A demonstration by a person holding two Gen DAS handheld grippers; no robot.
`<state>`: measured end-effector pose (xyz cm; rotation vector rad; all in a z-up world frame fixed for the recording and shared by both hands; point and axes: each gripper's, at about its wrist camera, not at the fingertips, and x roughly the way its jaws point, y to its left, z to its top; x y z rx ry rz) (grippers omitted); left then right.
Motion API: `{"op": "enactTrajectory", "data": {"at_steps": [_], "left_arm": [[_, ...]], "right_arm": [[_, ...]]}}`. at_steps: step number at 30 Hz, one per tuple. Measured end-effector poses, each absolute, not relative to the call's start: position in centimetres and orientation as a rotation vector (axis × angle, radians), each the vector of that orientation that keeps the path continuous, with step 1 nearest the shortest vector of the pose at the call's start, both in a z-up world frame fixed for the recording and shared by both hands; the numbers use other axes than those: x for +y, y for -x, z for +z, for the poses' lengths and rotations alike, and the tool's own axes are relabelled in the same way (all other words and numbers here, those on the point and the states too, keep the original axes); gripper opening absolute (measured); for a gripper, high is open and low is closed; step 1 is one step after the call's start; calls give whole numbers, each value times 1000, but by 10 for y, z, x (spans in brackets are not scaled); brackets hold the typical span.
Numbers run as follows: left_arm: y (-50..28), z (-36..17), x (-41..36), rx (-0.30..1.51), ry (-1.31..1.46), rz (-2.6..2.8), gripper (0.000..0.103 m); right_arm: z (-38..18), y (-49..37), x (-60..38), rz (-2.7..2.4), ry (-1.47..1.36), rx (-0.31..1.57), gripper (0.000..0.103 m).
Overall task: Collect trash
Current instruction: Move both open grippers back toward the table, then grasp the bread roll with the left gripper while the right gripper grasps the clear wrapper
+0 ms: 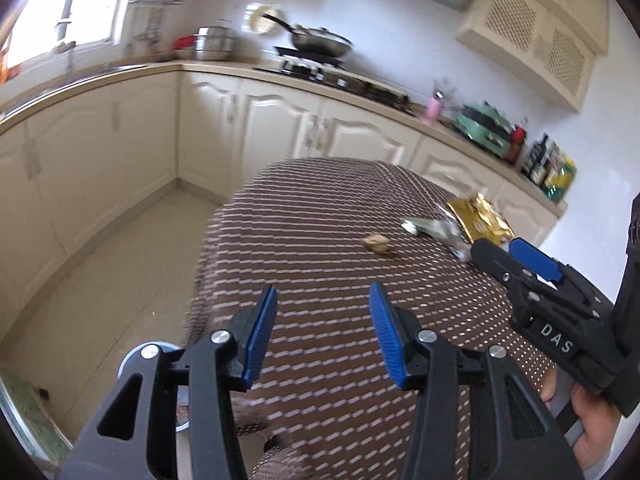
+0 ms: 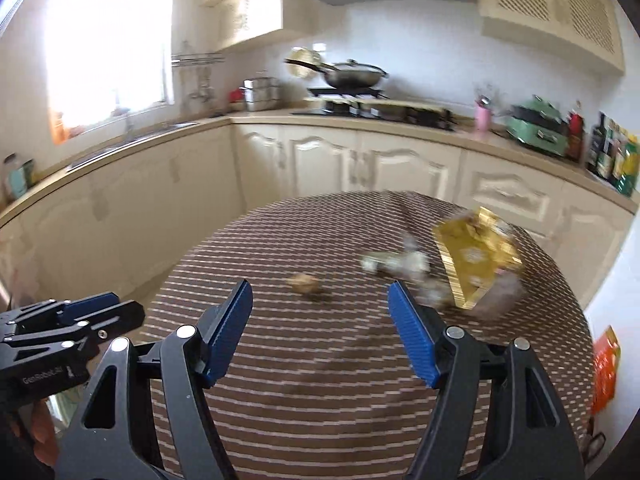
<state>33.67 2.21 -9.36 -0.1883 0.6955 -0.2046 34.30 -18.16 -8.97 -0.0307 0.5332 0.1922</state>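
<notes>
A round table under a brown striped cloth (image 1: 320, 216) (image 2: 300, 368) carries three bits of trash. A crumpled gold wrapper (image 1: 480, 220) (image 2: 476, 256) lies at the far right. Beside it is a silvery crumpled wrapper (image 1: 436, 228) (image 2: 400, 264). A small brown lump (image 1: 378, 244) (image 2: 304, 282) lies nearer the middle. My left gripper (image 1: 324, 288) (image 2: 128, 306) hovers open over the table's near left, with nothing between its blue pads. My right gripper (image 2: 320, 284) (image 1: 498, 246) is open too, empty, its tips close to the silvery wrapper. The frames are motion-blurred.
Cream cabinets and a counter (image 2: 400, 128) wrap round behind the table, with a stove and wok (image 2: 352, 76), a green appliance (image 2: 536, 128) and bottles. Tiled floor (image 1: 120, 260) lies left of the table. An orange packet (image 2: 606, 364) shows past the table's right edge.
</notes>
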Motion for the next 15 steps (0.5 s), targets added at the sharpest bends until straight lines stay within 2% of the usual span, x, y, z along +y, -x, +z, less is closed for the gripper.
{"op": "enactTrajectory", "data": {"at_steps": [11,15], "left_arm": [[-421,-120,-62,782,75,-263,47],[-447,-131,-72,800,33,-246,47]], "right_arm": [[-113,-397,-244,191,44,643,67],[-125,-427,-246,207,98,707,63]]}}
